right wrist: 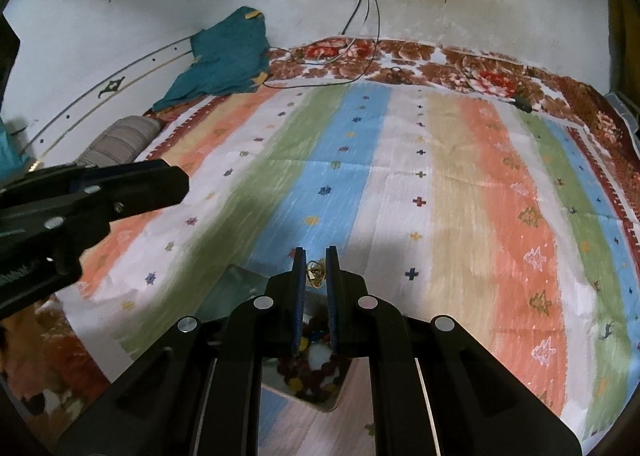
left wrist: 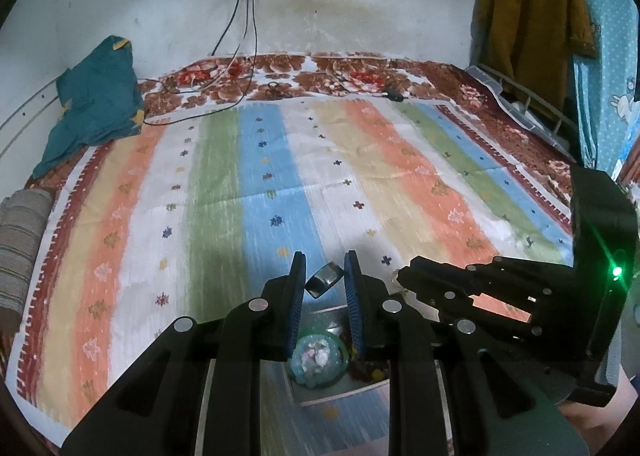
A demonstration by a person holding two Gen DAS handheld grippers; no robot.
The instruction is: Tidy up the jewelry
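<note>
In the left wrist view my left gripper (left wrist: pixel 324 276) is shut on a dark, shiny ring-like piece (left wrist: pixel 325 279) held between its blue pads, above an open box (left wrist: pixel 340 396). The box holds a round green-rimmed case (left wrist: pixel 318 361) and dark beads (left wrist: pixel 368 370). My right gripper's body (left wrist: pixel 500 288) is close on the right. In the right wrist view my right gripper (right wrist: pixel 316 270) is shut on a small gold piece of jewelry (right wrist: pixel 314 274), above the box (right wrist: pixel 316 400) with dark and yellow beads (right wrist: pixel 308 374). The left gripper's body (right wrist: pixel 80 196) is at the left.
A striped bedsheet (left wrist: pixel 280 176) covers the bed. A teal cloth (left wrist: pixel 96 104) lies at the far left, a grey pillow (left wrist: pixel 20 248) at the left edge. Cables (left wrist: pixel 240 56) hang from a wall socket onto the bed. Clothes (left wrist: pixel 528 8) hang at the right.
</note>
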